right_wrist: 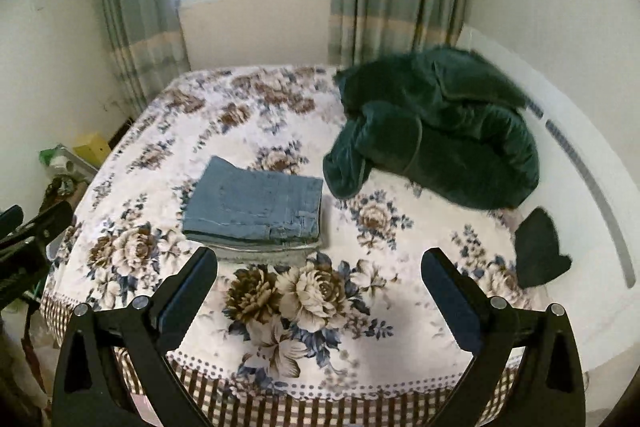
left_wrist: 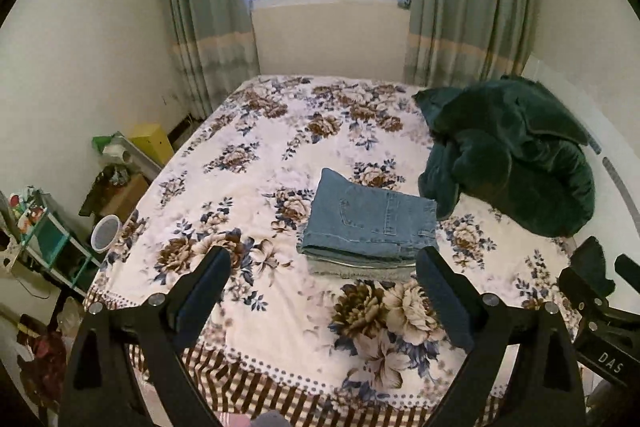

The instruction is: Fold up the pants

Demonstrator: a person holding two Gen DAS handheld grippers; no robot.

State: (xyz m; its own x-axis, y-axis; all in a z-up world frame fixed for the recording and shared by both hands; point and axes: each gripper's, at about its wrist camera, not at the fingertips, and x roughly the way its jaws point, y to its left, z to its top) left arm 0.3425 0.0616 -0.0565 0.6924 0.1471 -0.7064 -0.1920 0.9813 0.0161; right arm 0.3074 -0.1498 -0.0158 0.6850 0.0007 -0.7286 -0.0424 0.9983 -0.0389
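Note:
The blue denim pants (left_wrist: pixel 370 221) lie folded into a compact rectangle on the floral bed cover (left_wrist: pixel 256 155), back pocket up. They also show in the right wrist view (right_wrist: pixel 256 205). My left gripper (left_wrist: pixel 322 261) is open and empty, held above the bed's near side, just short of the pants' near edge. My right gripper (right_wrist: pixel 320 263) is open and empty too, a little nearer than the pants and to their right. The right gripper's body shows at the right edge of the left wrist view (left_wrist: pixel 600 315).
A dark green plush blanket (right_wrist: pixel 436 131) is heaped at the bed's far right, touching the pants' far right corner. A small dark cloth (right_wrist: pixel 538 251) lies near the right edge. Cluttered shelves, boxes and a white cup (left_wrist: pixel 106 233) stand left of the bed.

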